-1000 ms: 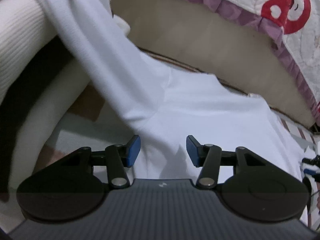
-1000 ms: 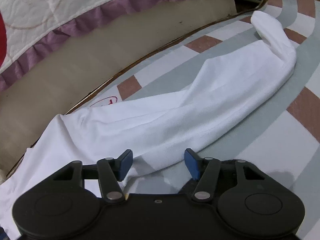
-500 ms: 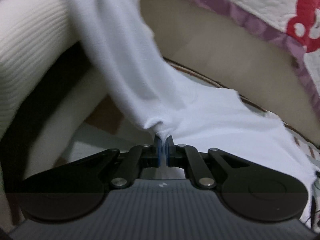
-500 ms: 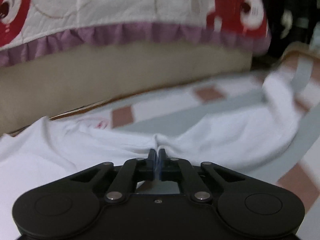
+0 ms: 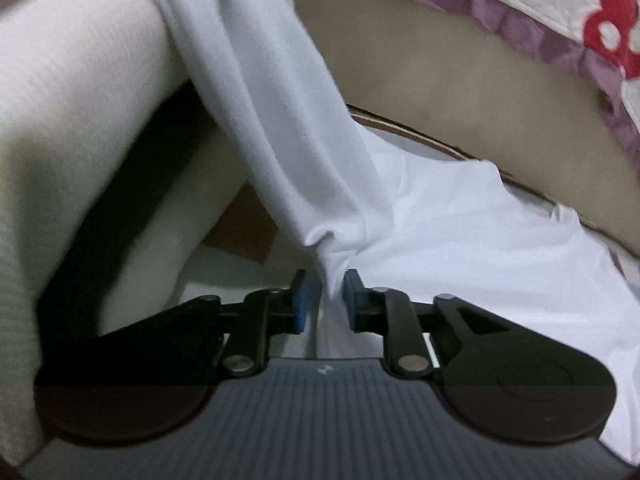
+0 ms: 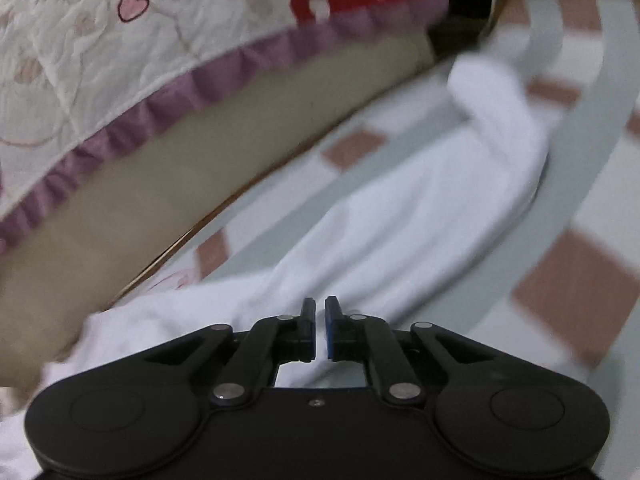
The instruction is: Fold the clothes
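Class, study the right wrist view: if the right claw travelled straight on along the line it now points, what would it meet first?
Most likely the white garment, which lies directly ahead of the right claw across the checked mat. The picture is blurred, so depth is uncertain.

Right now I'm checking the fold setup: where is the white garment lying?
The white garment stretches across the checked mat in the right wrist view, beside the beige mattress side under the purple-frilled quilt.
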### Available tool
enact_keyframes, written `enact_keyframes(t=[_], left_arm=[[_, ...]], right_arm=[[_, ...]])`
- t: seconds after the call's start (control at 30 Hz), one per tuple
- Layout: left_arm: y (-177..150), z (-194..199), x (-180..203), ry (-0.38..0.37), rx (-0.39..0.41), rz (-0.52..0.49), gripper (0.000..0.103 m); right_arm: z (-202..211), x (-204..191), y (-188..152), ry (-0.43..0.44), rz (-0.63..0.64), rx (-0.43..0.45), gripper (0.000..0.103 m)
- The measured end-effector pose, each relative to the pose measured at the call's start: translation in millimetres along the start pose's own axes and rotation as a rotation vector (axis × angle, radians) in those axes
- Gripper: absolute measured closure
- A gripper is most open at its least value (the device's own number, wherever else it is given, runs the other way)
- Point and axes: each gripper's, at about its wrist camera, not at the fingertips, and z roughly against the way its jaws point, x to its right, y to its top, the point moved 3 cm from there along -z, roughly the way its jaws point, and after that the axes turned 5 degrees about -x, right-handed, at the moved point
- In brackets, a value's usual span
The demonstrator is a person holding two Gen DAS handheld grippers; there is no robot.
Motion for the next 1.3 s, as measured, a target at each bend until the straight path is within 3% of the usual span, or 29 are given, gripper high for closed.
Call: enact_keyframes(t=[0.1, 0.23, 0.43, 0.57, 0.73, 0.93, 0.97, 1.03, 1.1, 1.17, 1.23, 1.3], left_arm=[[-11, 23, 0, -0.019, -0.037, -0.001, 0.068], [-47, 58, 7, 0.018, -0.050, -0.073, 0.072], [-115, 96, 4, -0.014, -0.111, -0.118, 0.081], [-140, 97, 3, -0.004, -0.175, -0.129, 0.081], [-147, 80, -1, 0.002, -0.243, -0.122, 0.079], [-156, 73, 13, 0.041, -0.239, -0.205, 0.070], [-156, 73, 15, 0.052, -0.230, -0.217, 0.072], [-156, 77, 16, 0.079, -0.205, -0.235, 0.101], [-154, 85, 17, 0.114, -0.171, -0.243, 0.103], [-148, 98, 16, 0.135, -0.120, -0.239, 0.103], [-142, 112, 8, 0.121, -0.070, -0.182, 0.103], [-141, 112, -4, 0.100, -0.086, -0.112, 0.103]], right_arm=[[3, -17, -13, 0.073, -0.024, -0.087, 0.091], [17, -47, -49, 0.161, 0.011, -0.245, 0.071], [42, -65, -85, 0.180, 0.081, -0.344, 0.068], [54, -62, -96, 0.176, 0.060, -0.357, 0.066], [64, -63, -115, 0.189, 0.075, -0.379, 0.066], [56, -73, -118, 0.188, 0.168, -0.360, 0.061], [53, -74, -118, 0.195, 0.174, -0.364, 0.061], [46, -75, -118, 0.215, 0.183, -0.368, 0.061], [37, -76, -118, 0.243, 0.188, -0.349, 0.057], [25, -76, -118, 0.265, 0.198, -0.325, 0.037], [12, -76, -117, 0.293, 0.208, -0.307, 0.033], [5, -76, -116, 0.325, 0.193, -0.272, 0.026]])
